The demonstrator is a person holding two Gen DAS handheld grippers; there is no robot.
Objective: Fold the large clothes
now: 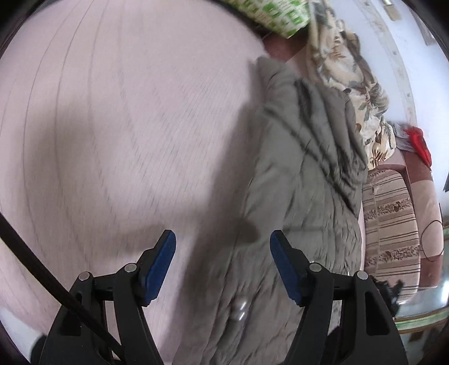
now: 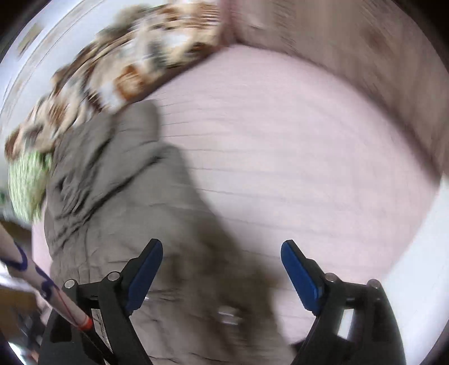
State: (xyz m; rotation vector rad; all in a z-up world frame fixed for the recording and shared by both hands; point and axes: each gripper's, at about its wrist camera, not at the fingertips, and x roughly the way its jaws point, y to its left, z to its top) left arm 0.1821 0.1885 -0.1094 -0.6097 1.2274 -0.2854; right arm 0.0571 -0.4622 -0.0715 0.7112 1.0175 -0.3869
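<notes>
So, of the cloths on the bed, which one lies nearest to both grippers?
The plain grey garment: it reaches between the open fingers of both grippers. The leaf-patterned cloth and the green-checked one lie beyond it.

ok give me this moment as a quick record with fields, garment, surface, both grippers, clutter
garment: grey-green quilted padded jacket, crumpled, lying on the surface
surface: pale pink ribbed bedspread
left hand-held gripper: open, empty, above the jacket's edge
right hand-held gripper: open, empty, over the jacket's edge
clutter: floral beige and brown fabric beyond the jacket; green and white patterned cloth at the far end
image: motion blur in both views
</notes>
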